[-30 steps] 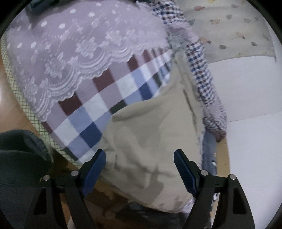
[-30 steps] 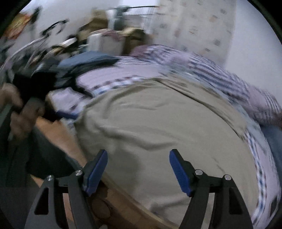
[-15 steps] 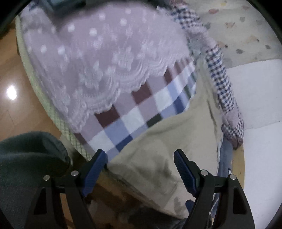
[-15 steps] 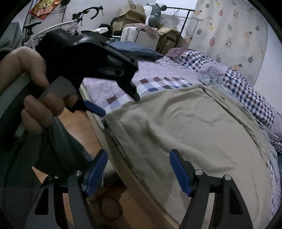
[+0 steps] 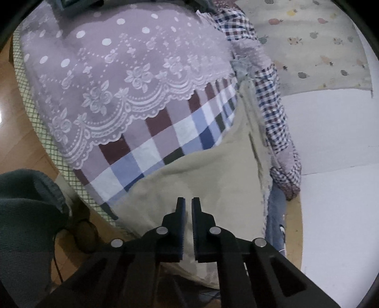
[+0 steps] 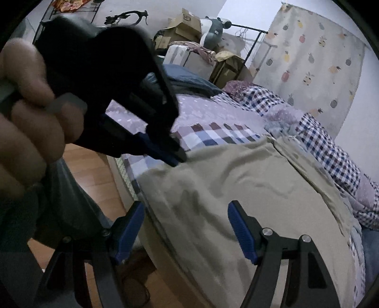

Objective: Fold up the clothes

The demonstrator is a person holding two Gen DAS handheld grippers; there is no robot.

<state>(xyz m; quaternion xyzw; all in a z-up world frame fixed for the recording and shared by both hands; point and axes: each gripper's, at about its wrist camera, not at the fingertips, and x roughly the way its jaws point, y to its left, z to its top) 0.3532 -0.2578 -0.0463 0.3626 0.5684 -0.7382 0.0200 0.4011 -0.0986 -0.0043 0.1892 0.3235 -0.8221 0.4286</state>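
Cluttered bedroom: cardboard boxes (image 6: 182, 21) and a bicycle (image 6: 128, 16) stand against the far wall, a fruit-print curtain (image 6: 315, 59) hangs at the back, and a wooden floor (image 6: 87, 165) runs along the bed (image 5: 165, 142), which carries a lilac lace cover (image 5: 123, 71) over a checked sheet. Spread flat at the bed's near edge lies a beige garment (image 6: 248, 189), its lower hem drooping over that edge, with a checked blanket (image 6: 331, 154) bunched along its far side. Judging by how it lies, the folding has hardly begun: the cloth is smoothed out with only shallow wrinkles and I see no fold in it, so every fold is left to make. The left gripper (image 5: 187, 206) is pinched almost closed, with only a narrow slit between its blue pads, at the garment's near-left corner by the bed's edge; the right wrist view shows its tip meeting the cloth there, so it appears to have nipped the corner, though the fabric between the pads is hard to make out. The right gripper (image 6: 186, 227) hangs spread wide above the near hem, holding nothing and not plainly touching the garment. A hand (image 6: 26, 113) grips the left tool's handle.
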